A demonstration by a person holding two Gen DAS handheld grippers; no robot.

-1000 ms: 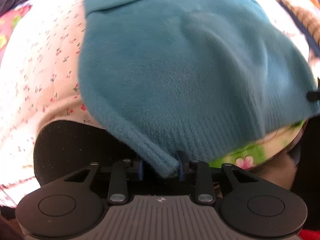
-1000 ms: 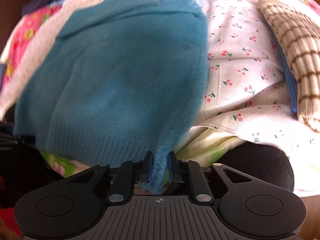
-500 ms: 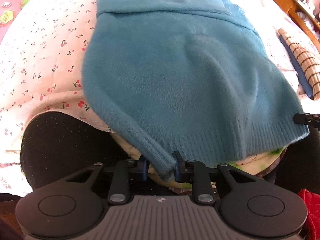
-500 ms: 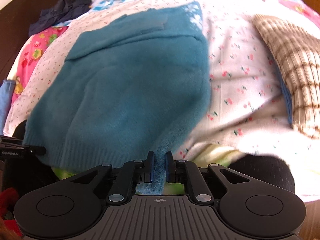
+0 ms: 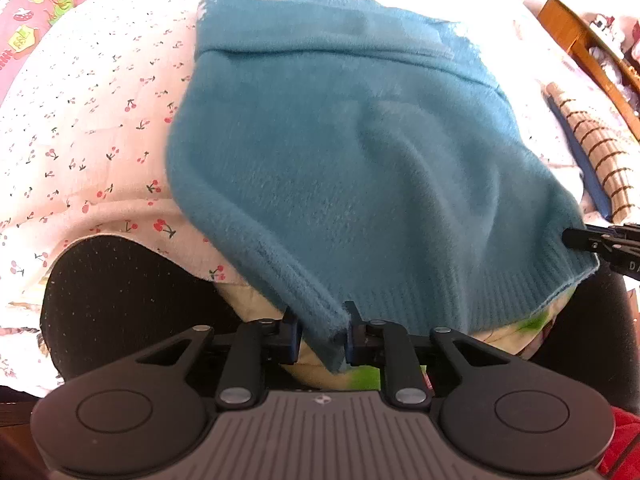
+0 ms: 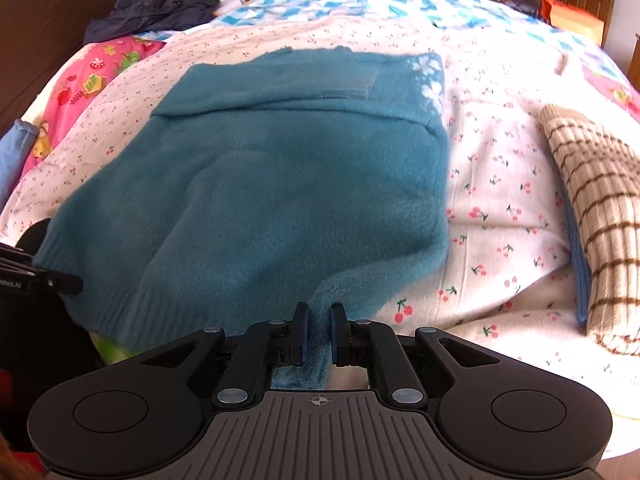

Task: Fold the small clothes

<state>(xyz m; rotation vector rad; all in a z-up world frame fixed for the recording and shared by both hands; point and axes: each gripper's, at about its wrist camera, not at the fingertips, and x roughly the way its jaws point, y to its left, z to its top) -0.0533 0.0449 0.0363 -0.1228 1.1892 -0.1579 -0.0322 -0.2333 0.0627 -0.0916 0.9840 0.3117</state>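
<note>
Left wrist view is filled by the teal fuzzy sweater [image 5: 360,168], which is spread on the cherry-print sheet [image 5: 88,128] with its ribbed hem [image 5: 460,292] nearest the camera and its already folded-over top edge far away at twelve o'clock. The garment's long axis is thus run from six to twelve o'clock, straight ahead of both tools, and the coming fold is judged to be a carry of the hem along that axis toward the far edge. The hem's left corner is pinched by the left gripper [image 5: 322,330], whose jaws have just been closing, with the knit caught between them. The other hem corner, at three o'clock in this view, is taken by the right gripper [image 6: 318,330]; in the right wrist view its jaws are seen pressed tight on a tuck of the fabric. Each hand is nearest its own corner, so neither is favoured, and the hem is stretched between them from nine to three o'clock. Farther out, a brown checked folded garment [image 6: 592,208] is seen at three o'clock of the sweater, well apart from it, and a dark garment [image 6: 152,8] is heaped at eleven o'clock by the headboard.
</note>
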